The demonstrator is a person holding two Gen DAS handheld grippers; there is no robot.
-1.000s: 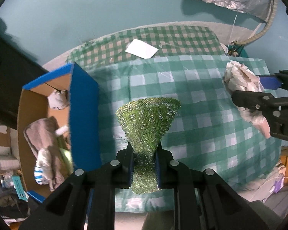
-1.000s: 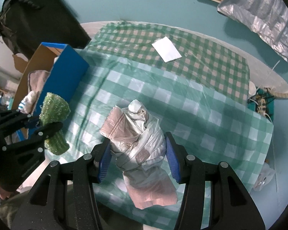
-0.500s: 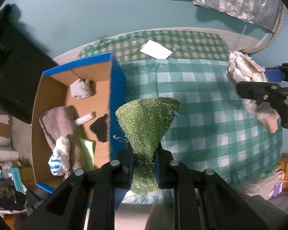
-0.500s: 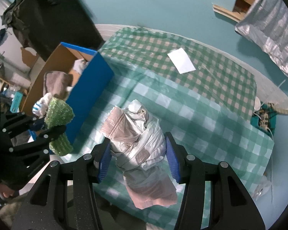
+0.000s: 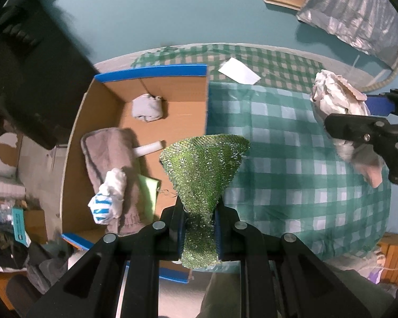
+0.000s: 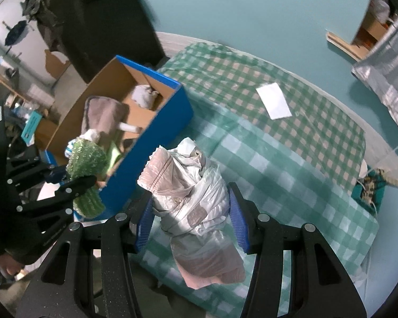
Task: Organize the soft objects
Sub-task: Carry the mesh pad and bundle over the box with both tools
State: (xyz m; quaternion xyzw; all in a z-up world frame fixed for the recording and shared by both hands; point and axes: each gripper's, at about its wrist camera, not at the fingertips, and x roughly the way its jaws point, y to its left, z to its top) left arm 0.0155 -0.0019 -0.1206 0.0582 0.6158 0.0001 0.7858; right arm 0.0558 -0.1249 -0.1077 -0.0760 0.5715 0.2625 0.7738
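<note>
A teal floor surrounds the bench under a green checked cloth (two layers); dark furniture stands at left, silver sheeting at right.

Both grippers are black plastic with round silver screws. The left gripper has dark blue pads. The right gripper has bright blue ridged pads.

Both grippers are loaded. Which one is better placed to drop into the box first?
Left. The left hand-held gripper holds the green scrubber at the cardboard box; the right hand-held gripper, with the plastic bag bundle, is above the checked cloth.
</note>
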